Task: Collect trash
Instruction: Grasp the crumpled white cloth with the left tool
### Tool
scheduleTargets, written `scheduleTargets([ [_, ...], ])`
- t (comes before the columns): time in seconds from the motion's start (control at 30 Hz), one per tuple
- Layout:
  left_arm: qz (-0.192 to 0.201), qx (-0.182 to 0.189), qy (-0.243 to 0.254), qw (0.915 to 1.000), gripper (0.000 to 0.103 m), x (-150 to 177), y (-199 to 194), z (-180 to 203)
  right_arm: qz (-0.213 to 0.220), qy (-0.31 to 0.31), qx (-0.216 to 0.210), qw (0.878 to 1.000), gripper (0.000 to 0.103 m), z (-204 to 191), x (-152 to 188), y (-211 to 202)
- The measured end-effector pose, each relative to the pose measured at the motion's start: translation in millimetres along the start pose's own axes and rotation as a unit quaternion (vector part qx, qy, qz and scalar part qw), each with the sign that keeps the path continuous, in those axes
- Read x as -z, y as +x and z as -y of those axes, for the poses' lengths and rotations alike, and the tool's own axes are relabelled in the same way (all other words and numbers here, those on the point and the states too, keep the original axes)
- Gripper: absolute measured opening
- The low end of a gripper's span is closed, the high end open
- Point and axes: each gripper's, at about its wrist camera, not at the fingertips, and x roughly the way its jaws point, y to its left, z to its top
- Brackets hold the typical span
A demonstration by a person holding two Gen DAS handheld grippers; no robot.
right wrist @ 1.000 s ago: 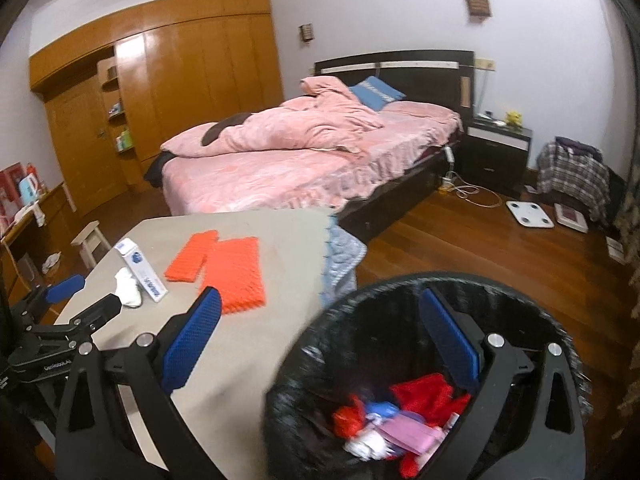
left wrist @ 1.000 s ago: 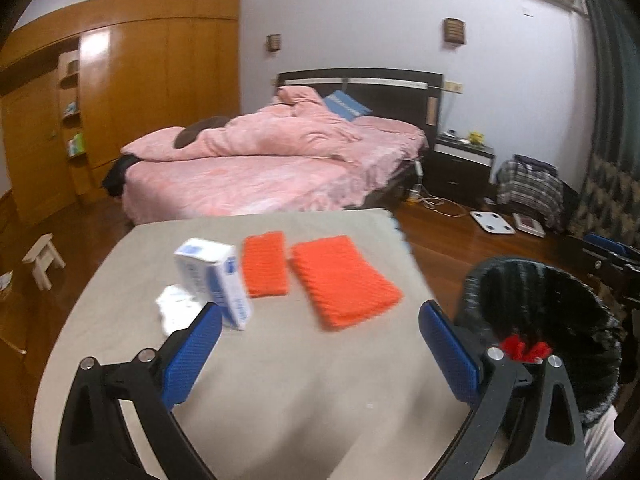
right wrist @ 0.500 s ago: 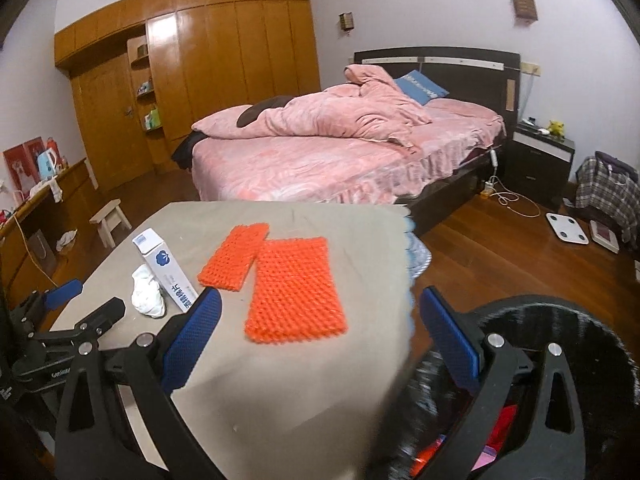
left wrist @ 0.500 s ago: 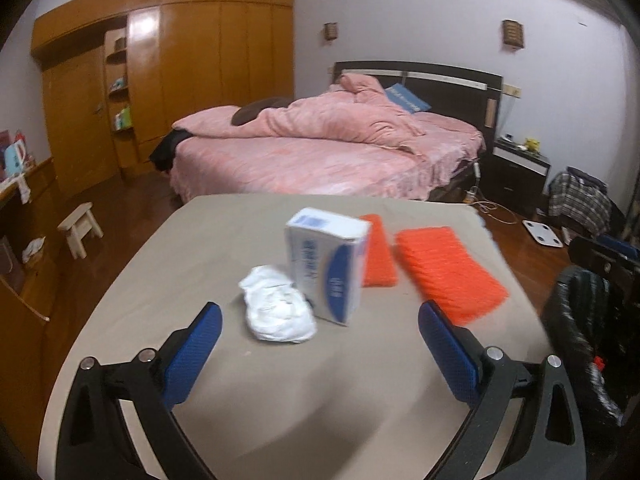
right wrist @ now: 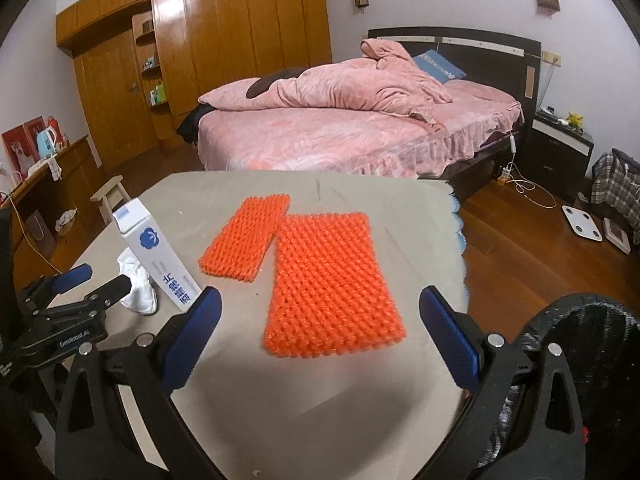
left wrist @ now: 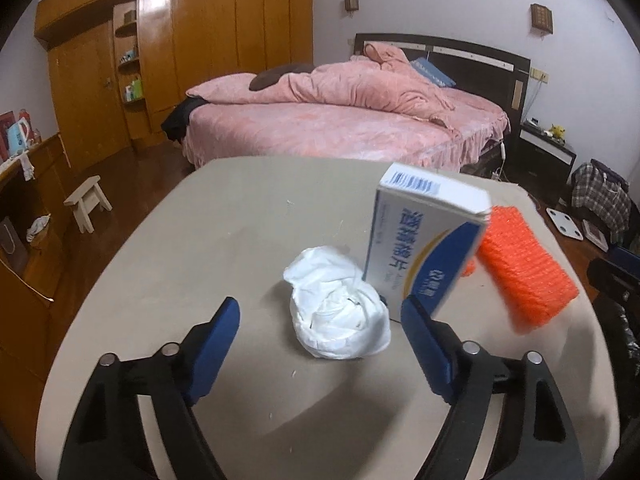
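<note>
- Left claw (left wrist: 320, 344) hovers low over the surface (left wrist: 224, 232), jaws spread wide and empty, lined up on the tissue wad (left wrist: 338, 304).
- The wad lies crumpled just left of the box (left wrist: 424, 240), touching or nearly touching its base.
- Right claw (right wrist: 320, 332) is wide open too, holding nothing, aimed at the big orange pad (right wrist: 328, 280), which lies right of the box.
- A small pad (right wrist: 244, 236) lies between the box and the big one.
- The bin (right wrist: 580, 344) sits off the surface's right edge, far from the box.
- Step in hand looks like the approach to the wad; next move calls for easing forward and closing without knocking the box.
</note>
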Motion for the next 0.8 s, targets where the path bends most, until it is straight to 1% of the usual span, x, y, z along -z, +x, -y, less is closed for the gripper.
scheduleTargets([
  [0.17, -0.018, 0.011, 0.001, 0.9998, 0.074, -1.0, 16.0, -3.9, -0.010, -0.003, -0.002, 1.000, 0.096, -6.0, 3.8, 10.0],
  [0.2, -0.023, 0.017, -0.001, 0.9996, 0.071, -1.2, 19.3, -4.7, -0.011, -0.005, -0.002, 1.000, 0.096, -7.1, 4.1, 11.6],
  [0.27, -0.028, 0.026, -0.003, 0.9993, 0.065, -1.0, 21.9, -4.2, -0.013, -0.006, -0.002, 1.000, 0.096, -9.3, 4.7, 14.2],
  [0.33, -0.031, 0.038, 0.000, 0.9988, 0.050, -1.7, 23.3, -2.3, -0.015, -0.007, -0.002, 1.000, 0.096, -10.8, 5.5, 15.8],
  [0.43, -0.030, 0.044, 0.004, 0.9985, 0.044, -1.1, 23.4, 1.2, -0.018, -0.011, -0.004, 1.000, 0.096, -13.6, 5.9, 18.1],
  [0.57, -0.024, 0.048, -0.002, 0.9985, 0.039, -1.6, 20.2, -2.3, -0.019, -0.017, -0.009, 1.000, 0.096, -20.3, 4.0, 20.3],
  [0.6, -0.021, 0.047, -0.003, 0.9987, 0.031, -1.8, 18.0, -3.2, -0.018, -0.019, -0.012, 1.000, 0.096, -22.2, 3.0, 20.7],
  [0.63, -0.018, 0.047, -0.005, 0.9987, 0.028, -1.9, 14.9, -4.9, -0.017, -0.020, -0.014, 1.000, 0.096, -24.3, 1.9, 21.1],
  [0.8, -0.006, 0.038, -0.014, 0.9992, 0.028, -1.7, 2.0, -17.1, -0.014, -0.027, -0.029, 0.999, 0.096, -35.5, -2.2, 23.6],
])
